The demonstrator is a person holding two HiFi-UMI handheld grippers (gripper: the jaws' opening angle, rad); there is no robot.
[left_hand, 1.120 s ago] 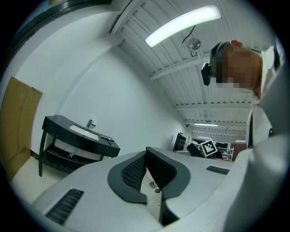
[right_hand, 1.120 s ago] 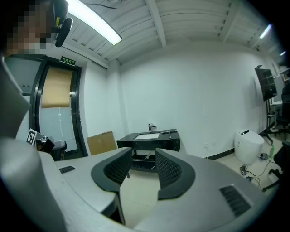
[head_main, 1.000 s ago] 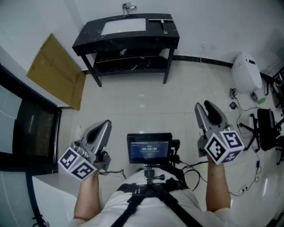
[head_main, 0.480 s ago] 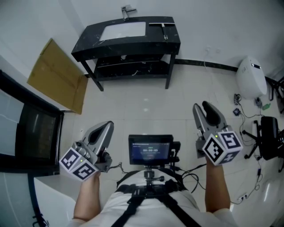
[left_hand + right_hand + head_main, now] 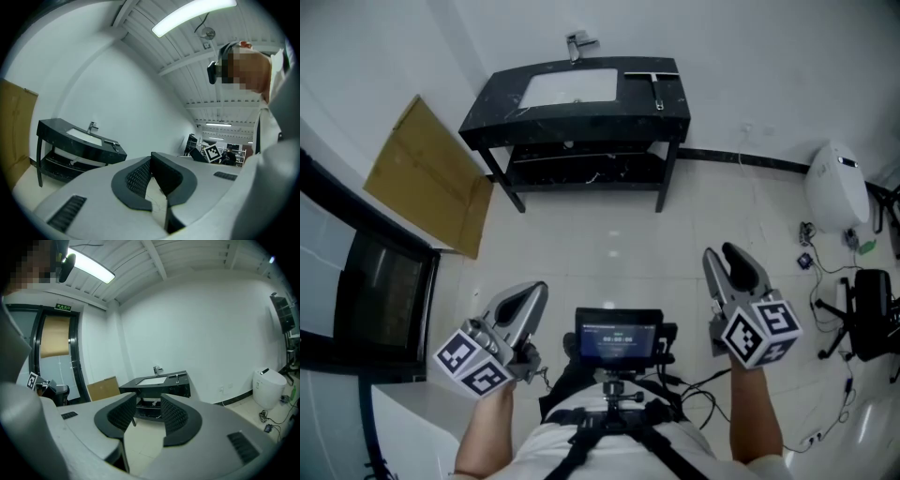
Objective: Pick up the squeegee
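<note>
The squeegee [image 5: 654, 80] is a thin black bar with a handle, lying on the right end of the black sink table [image 5: 581, 114] by the far wall. It also shows small in the right gripper view, as the squeegee [image 5: 177, 376], and in the left gripper view as the squeegee [image 5: 111, 143]. Both grippers hang low over the tiled floor, far from the table. My left gripper [image 5: 532, 296] has its tips together and holds nothing. My right gripper [image 5: 727, 259] is open and empty, pointing at the table.
A white basin [image 5: 572, 86] and faucet [image 5: 579, 41] sit in the tabletop, with a shelf below. A cardboard sheet [image 5: 427, 173] leans on the left wall beside a dark glass door [image 5: 375, 300]. A white appliance [image 5: 836, 197] and cables [image 5: 853, 319] lie on the right. A small screen [image 5: 619, 339] is mounted at my chest.
The sink table has slid lower and slightly right in the head view. Both grippers sit a little lower in the view, with their jaws unchanged.
</note>
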